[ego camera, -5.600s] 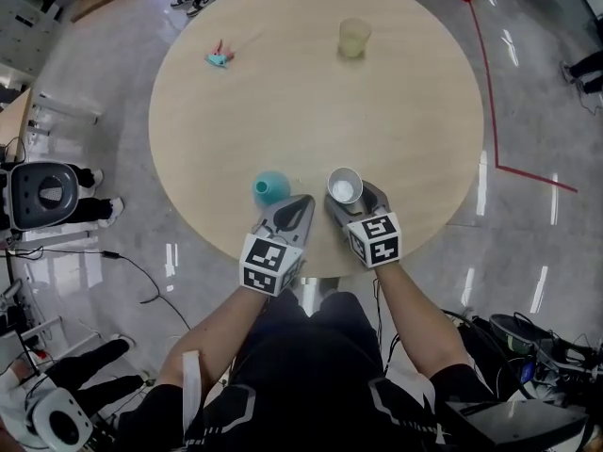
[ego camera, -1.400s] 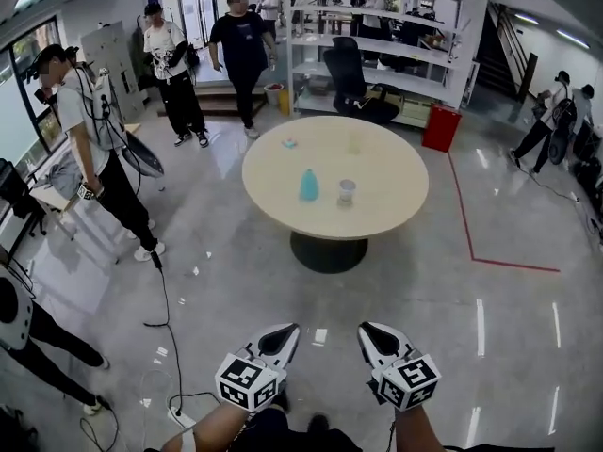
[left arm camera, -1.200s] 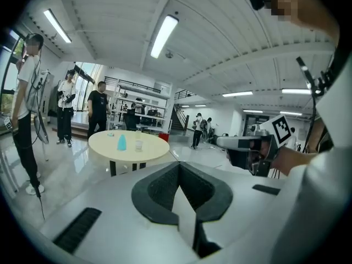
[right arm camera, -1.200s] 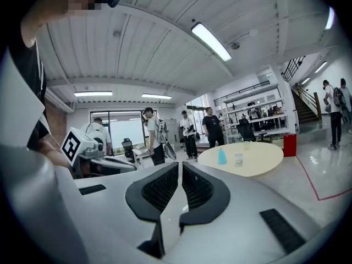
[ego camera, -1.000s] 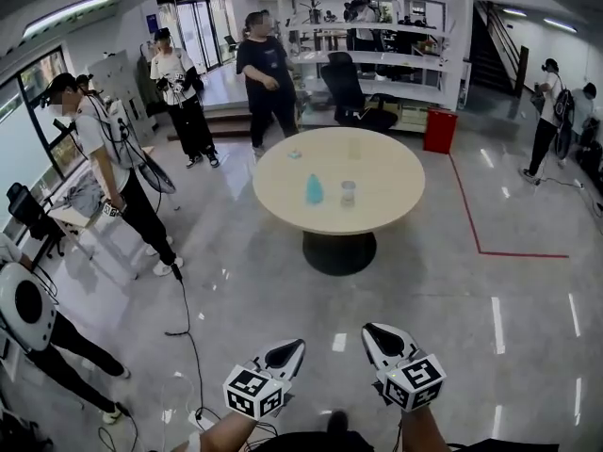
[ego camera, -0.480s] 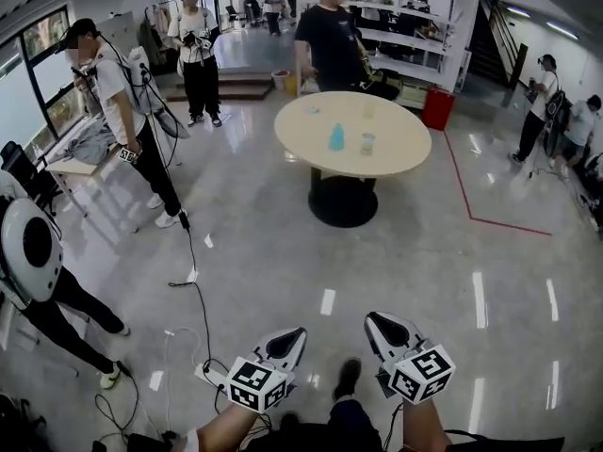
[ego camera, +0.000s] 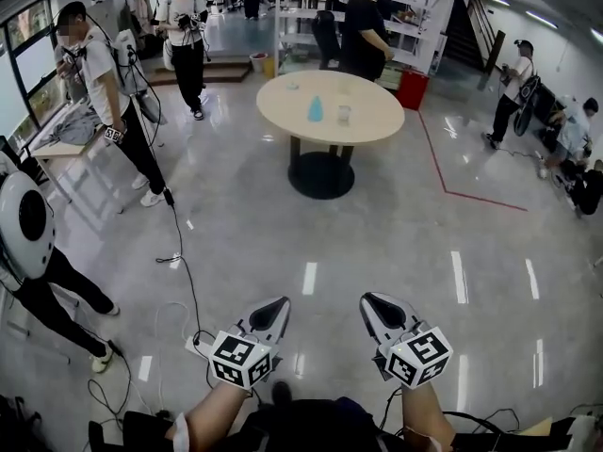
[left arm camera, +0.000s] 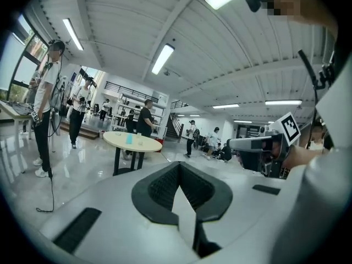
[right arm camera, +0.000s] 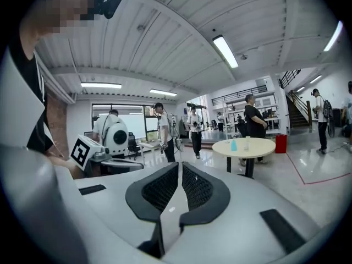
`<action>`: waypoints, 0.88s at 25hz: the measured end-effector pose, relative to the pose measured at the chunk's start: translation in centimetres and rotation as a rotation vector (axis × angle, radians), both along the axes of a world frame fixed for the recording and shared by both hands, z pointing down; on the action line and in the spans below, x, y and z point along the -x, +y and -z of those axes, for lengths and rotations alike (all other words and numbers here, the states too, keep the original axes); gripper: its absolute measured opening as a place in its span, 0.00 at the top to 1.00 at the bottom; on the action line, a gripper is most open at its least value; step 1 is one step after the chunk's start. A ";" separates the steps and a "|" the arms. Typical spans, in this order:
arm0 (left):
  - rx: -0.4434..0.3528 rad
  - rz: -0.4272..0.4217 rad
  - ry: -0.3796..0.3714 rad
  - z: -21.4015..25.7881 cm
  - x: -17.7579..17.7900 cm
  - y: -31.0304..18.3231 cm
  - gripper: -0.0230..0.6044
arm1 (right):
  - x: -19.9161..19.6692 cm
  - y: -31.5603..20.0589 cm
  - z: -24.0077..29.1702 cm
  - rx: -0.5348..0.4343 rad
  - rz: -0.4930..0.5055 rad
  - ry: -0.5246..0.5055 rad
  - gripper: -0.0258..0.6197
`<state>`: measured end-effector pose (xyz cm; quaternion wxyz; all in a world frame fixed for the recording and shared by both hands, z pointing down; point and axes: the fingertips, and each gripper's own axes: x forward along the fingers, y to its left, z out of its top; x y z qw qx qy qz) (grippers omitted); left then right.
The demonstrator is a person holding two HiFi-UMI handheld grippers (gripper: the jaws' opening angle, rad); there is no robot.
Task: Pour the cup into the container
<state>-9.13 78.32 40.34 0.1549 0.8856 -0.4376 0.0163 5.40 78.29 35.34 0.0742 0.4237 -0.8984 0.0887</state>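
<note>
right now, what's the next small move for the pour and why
Probably a step forward toward the round table. The cup and the blue container stand on it, far across the floor and well out of reach. The left gripper and right gripper are both shut and empty.

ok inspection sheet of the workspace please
surface: round table, far across the floor from the grippers
job's things: blue container and cup side by side on the table
clutter: small thing at the table's far edge, too small to tell
grippers: left gripper and right gripper both shut, empty, low over the floor
cables: black cable trailing on the floor at left
surroundings: person behind the table, others standing about, red line on floor
</note>
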 end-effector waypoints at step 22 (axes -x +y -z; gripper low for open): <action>-0.115 -0.086 -0.040 6.6 -6.5 5.6 0.98 | -8.0 5.0 3.1 -0.085 -0.154 -0.083 0.95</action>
